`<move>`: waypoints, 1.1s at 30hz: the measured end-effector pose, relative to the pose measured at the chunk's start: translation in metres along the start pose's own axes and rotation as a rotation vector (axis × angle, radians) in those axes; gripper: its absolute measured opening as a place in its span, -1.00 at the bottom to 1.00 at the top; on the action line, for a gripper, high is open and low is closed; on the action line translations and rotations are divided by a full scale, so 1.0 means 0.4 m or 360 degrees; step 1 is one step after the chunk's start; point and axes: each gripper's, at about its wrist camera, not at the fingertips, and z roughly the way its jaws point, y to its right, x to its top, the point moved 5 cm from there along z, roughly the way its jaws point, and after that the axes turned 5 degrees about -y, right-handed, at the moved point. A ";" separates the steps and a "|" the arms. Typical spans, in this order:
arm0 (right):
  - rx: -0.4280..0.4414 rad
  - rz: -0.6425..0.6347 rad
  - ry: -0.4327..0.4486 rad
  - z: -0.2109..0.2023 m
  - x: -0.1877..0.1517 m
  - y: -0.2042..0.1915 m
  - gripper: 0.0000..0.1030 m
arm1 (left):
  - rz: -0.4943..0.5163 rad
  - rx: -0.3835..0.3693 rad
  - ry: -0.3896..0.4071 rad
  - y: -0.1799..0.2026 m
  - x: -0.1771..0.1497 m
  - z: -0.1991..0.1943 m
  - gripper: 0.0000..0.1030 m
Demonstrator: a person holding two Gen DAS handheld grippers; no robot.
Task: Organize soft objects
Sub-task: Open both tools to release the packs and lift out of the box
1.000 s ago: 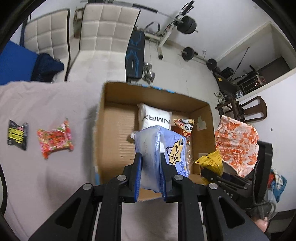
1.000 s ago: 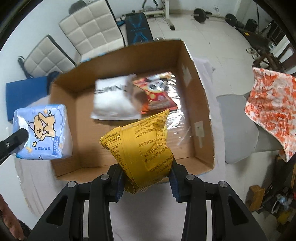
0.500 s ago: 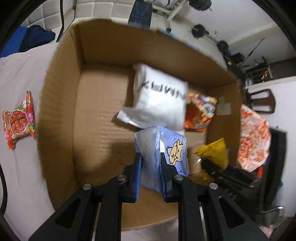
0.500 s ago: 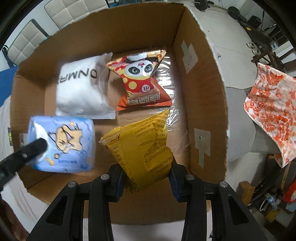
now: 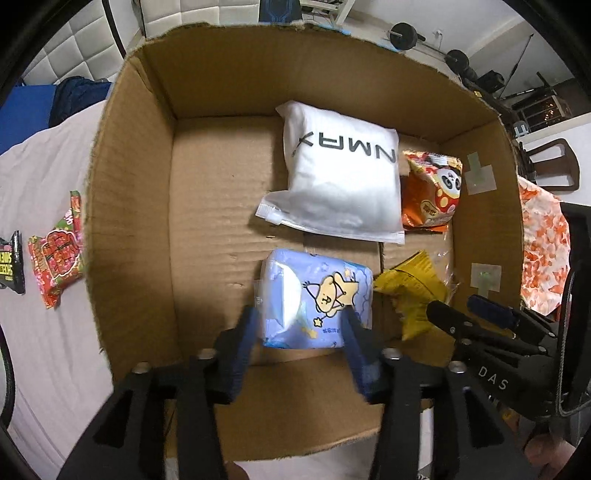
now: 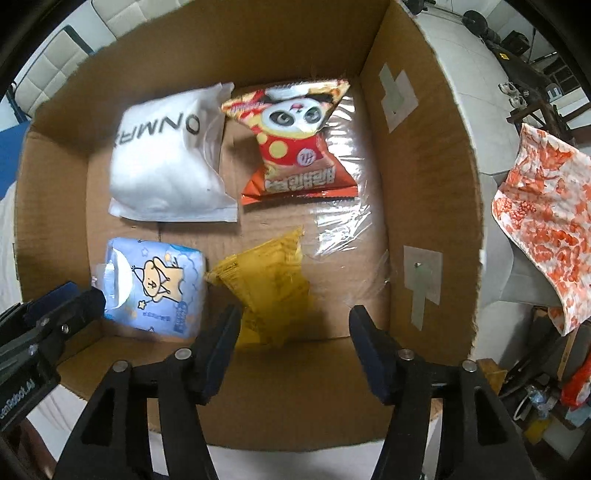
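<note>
Both claws are seen spread wide and empty, left claw (image 5: 301,325) astride the blue packet (image 5: 317,302) and right claw (image 6: 291,325) above the yellow bag (image 6: 269,288), each item judged released onto the floor of the cardboard box (image 5: 221,206) for tidy side-by-side storage.

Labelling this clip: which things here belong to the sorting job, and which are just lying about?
Job: cardboard box, blue tissue pack, yellow bag, white pouch, panda snack, red snack, black packet.
Lying about: orange cloth, weights.

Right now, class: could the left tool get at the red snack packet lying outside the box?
Probably not directly: the red snack packet lies beyond the cardboard box wall, while the open left tool sits inside, straddling the blue tissue pack.
</note>
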 end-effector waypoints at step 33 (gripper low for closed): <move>0.0032 -0.0037 0.0633 -0.456 -0.308 0.007 0.93 | 0.0061 0.0223 0.0631 0.039 -0.229 -0.413 0.86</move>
